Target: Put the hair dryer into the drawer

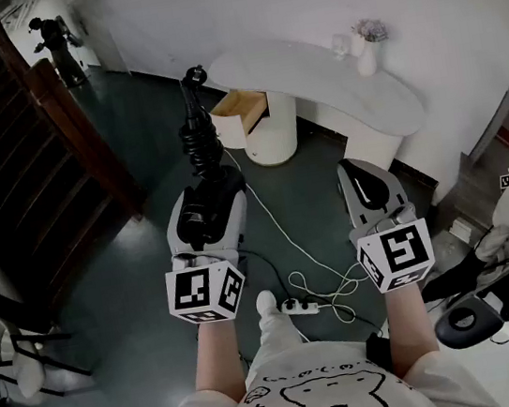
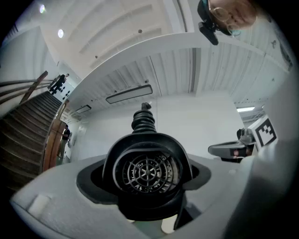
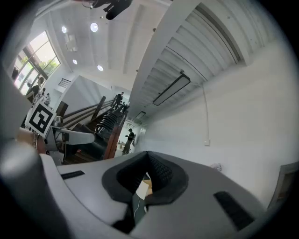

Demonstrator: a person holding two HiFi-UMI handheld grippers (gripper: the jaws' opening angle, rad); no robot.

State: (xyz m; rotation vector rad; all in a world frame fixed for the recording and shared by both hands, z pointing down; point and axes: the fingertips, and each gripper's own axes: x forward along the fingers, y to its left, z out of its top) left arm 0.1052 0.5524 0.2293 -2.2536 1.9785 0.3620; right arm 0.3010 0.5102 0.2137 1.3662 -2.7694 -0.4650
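Gripping the hair dryer [image 1: 198, 138], left gripper [image 1: 209, 191] sits well short of the open drawer [image 1: 243, 115], upper centre; right gripper [image 1: 363, 178] closed, empty; insertion pending.

The dryer [image 1: 197, 130] is sitting in the left claw [image 1: 207, 200], sticking out ahead, with the drawer [image 1: 241, 110] hanging open beyond its tip, under the desk [image 1: 311, 71]. The vase [image 1: 366, 56] is standing on the desk ahead of the right claw [image 1: 364, 177], and the strip [image 1: 300, 307] is lying on the floor below, between both claws.

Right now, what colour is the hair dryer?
The hair dryer is black, clearest in the left gripper view.
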